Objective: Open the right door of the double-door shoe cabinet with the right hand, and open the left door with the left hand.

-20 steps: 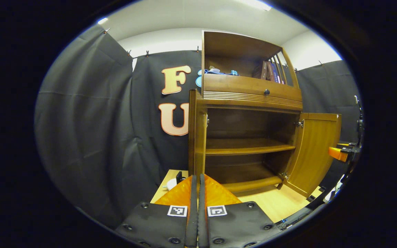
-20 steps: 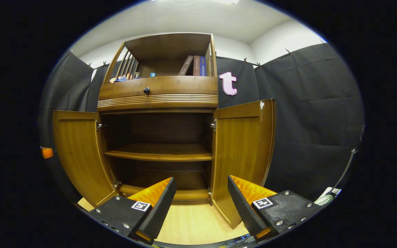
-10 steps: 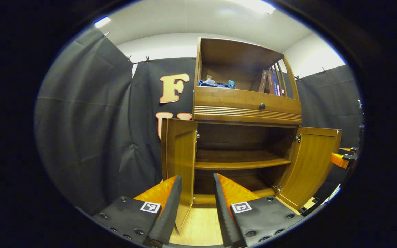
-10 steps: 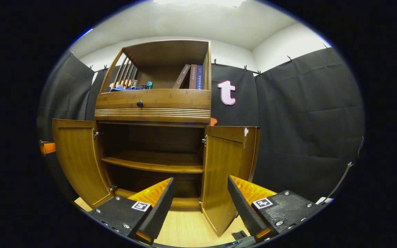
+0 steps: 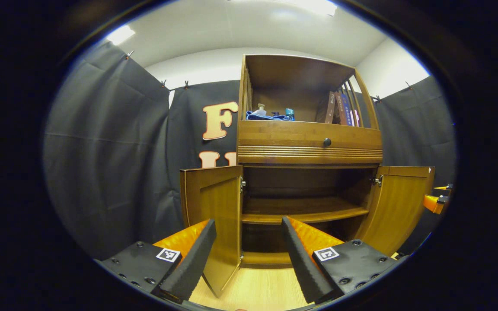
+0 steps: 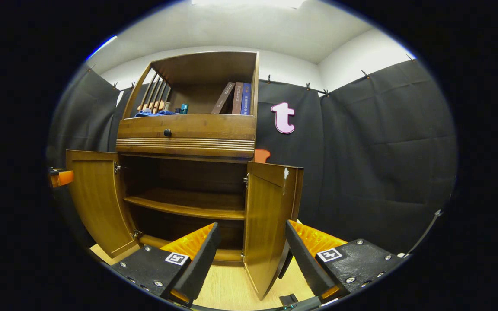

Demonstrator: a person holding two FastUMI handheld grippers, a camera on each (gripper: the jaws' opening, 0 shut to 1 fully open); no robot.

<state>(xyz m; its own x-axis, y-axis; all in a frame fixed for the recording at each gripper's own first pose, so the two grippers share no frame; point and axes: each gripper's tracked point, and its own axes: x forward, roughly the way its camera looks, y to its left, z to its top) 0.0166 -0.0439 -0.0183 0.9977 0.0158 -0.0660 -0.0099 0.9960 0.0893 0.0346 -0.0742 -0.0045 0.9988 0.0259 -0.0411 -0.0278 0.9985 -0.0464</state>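
at the cabinet front, both doors stand swung out. left gripper (image 5: 244,259) jaws wide apart, nothing between them; the left door (image 5: 214,220) hangs just ahead with its free edge lined up between the fingers but not touched. right gripper (image 6: 251,263) same story: jaws wide, empty, right door (image 6: 268,229) edge-on just ahead in the gap, no contact. in the left gripper view the right door (image 5: 398,207) shows angled outward on the far side, with the other gripper's tip (image 5: 435,201) peeking past its edge.

shoe cabinet (image 6: 188,172) interior open to both views, middle shelf (image 5: 301,211) bare. drawer with knob (image 5: 327,142) above the doors is shut; books (image 6: 234,98) and small items sit in the top bay.

key relation: each door's long axis runs vertical, hinged at the cabinet's outer posts, free edge toward its own gripper. each gripper is nearest its own door, so no crossover needed. judging by the door angles, task looks essentially done; any further push would go outward along the swing arc, left door looks slightly less open than the right.
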